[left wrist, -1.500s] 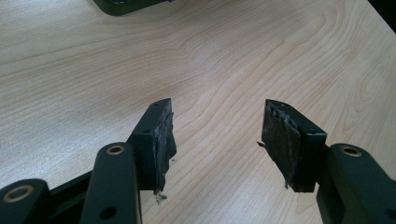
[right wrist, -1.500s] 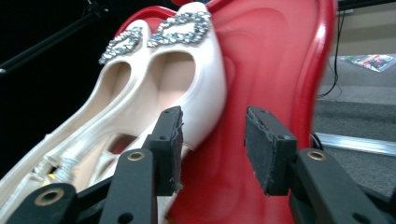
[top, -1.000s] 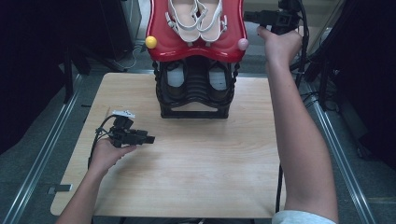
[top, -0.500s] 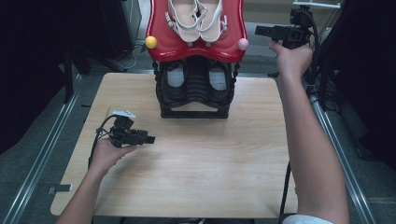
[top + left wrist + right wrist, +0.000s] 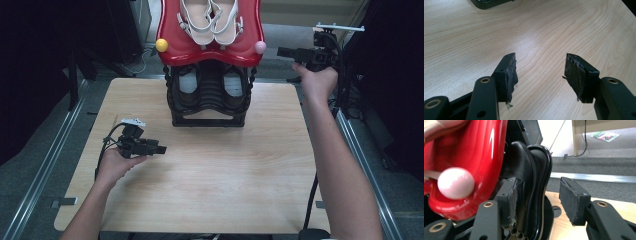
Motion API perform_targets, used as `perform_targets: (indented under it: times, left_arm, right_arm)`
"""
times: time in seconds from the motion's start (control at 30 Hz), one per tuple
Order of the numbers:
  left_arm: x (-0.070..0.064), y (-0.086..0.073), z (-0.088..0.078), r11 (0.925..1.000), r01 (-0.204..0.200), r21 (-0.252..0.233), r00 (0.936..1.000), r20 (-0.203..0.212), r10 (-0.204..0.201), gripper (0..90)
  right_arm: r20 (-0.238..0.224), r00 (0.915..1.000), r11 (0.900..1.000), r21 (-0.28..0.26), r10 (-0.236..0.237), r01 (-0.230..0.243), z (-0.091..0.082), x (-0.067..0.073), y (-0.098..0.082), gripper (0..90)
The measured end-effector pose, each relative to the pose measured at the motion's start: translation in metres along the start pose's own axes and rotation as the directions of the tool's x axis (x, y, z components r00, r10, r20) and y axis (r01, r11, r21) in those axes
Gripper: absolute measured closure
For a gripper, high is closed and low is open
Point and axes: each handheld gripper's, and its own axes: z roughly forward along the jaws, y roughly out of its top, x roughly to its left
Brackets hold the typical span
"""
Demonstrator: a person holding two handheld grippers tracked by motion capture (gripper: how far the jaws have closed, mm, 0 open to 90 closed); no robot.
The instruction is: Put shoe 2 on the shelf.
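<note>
- Red shoe rack (image 5: pixel 210 50) is standing at the counter's (image 5: pixel 200 185) far edge, just beside my right hand-held gripper (image 5: pixel 285 51), jaws gaping empty.
- Left hand-held gripper (image 5: pixel 161 149) is resting spread on wood, unmoved; my right has drawn back rightward.

Bare forearms, no sleeves; black left claw (image 5: pixel 161 149), right claw (image 5: pixel 281 51): worn pads, brass-ringed screw holes, black cables

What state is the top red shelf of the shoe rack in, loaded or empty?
Loaded. In the high view, a pair of white sandals lies side by side on the red shelf, above the black lower tier.
</note>
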Motion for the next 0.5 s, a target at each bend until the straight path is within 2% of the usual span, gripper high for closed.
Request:
perform_targets:
  times: [0.13,0.2,0.33,0.5]
  left_arm:
    - [0.000,0.000,0.000,1.0000,0.000,0.001,1.0000,-0.003,0.000,43.2]
    - [0.000,0.000,0.000,1.0000,-0.001,0.001,1.0000,-0.003,0.001,43.1]
    - [0.000,0.000,0.000,1.0000,-0.001,-0.003,1.0000,-0.002,0.001,43.1]
    - [0.000,0.000,0.001,1.0000,-0.006,0.004,1.0000,-0.002,0.006,43.1]
  right_arm:
    - [-0.010,0.9998,1.000,0.011,-0.015,0.015,0.000,-0.001,-0.013,47.9]
    - [-0.023,0.9997,1.000,0.023,-0.008,0.008,0.000,-0.001,-0.020,47.9]
    - [-0.018,0.9993,0.999,0.037,-0.034,0.035,0.001,-0.001,-0.033,47.9]
    - [-0.063,0.9979,0.998,0.052,-0.017,0.020,0.003,-0.005,-0.053,47.4]
